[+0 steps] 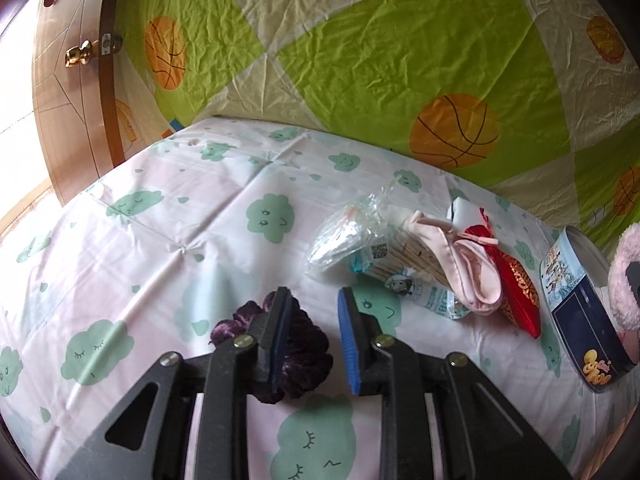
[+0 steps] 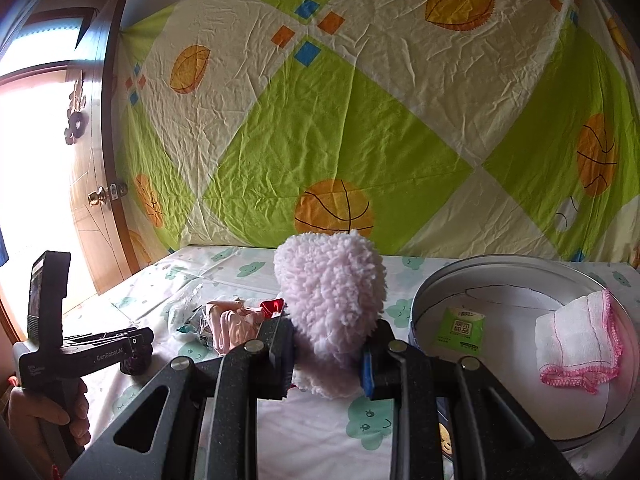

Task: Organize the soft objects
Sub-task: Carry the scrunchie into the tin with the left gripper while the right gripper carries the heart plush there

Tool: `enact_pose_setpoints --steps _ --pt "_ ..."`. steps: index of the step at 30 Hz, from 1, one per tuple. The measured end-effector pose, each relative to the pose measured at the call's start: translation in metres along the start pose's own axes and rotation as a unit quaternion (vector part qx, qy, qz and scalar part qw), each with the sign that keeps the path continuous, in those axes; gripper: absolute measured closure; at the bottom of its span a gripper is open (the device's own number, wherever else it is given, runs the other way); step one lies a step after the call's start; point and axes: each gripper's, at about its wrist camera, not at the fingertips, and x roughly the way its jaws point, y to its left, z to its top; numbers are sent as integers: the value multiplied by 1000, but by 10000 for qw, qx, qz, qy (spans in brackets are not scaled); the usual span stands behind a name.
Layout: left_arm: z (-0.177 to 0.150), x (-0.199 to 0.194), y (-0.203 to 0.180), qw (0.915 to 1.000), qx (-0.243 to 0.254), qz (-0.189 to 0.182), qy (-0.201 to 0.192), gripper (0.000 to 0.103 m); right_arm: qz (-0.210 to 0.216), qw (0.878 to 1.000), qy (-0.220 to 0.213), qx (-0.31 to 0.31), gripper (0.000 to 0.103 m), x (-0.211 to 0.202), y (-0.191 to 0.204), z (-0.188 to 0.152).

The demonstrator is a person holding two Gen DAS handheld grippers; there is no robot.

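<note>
A dark purple velvet scrunchie (image 1: 300, 348) sits between the blue pads of my left gripper (image 1: 314, 294), bunched around the left finger just above the cloud-print sheet (image 1: 168, 240); the jaws are shut on it. From the right wrist view, that left gripper (image 2: 136, 350) shows at the left with the scrunchie (image 2: 134, 362) at its tip. My right gripper (image 2: 328, 328) is shut on a fluffy pink plush piece (image 2: 332, 292), held upright left of a round tin (image 2: 500, 260). The tin holds a white cloth with pink edging (image 2: 576, 340) and a green packet (image 2: 462, 328).
A small pile lies mid-sheet: a clear plastic bag (image 1: 348, 236), a pack of wooden sticks (image 1: 408, 256), pink socks (image 1: 468, 268), a red pouch (image 1: 516, 292). A green basketball-print cloth (image 1: 360, 60) hangs behind. A wooden door (image 1: 72, 92) stands left. A person's hand (image 2: 48, 412) grips the left handle.
</note>
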Motion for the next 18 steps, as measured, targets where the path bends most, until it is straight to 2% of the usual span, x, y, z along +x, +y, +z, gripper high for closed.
enact_pose_setpoints --steps 2,4,6,8,10,13,15,18 --pt "-3 -5 1 9998 -3 206 -39 48 -12 10000 37 15 76 1 -2 0" --pt "-5 -16 7 9992 -24 334 -236 34 -20 10000 52 43 76 1 -3 1" --pt "-3 -26 16 9986 -22 398 -360 26 -2 9999 71 84 76 1 -5 1" --pt "1 -26 25 9979 -39 575 -296 19 47 9999 98 130 76 0 -5 1" --pt "3 -14 28 9974 65 716 -11 19 92 9998 107 137 76 -1 -4 1" --pt "1 7 25 9974 112 637 326 19 78 9999 62 60 76 -3 -1 1" --pt "-1 20 22 9970 121 497 588 24 36 10000 14 -3 76 -4 0 1" --pt "-3 24 17 9973 41 282 676 42 14 10000 8 -21 76 -4 0 0"
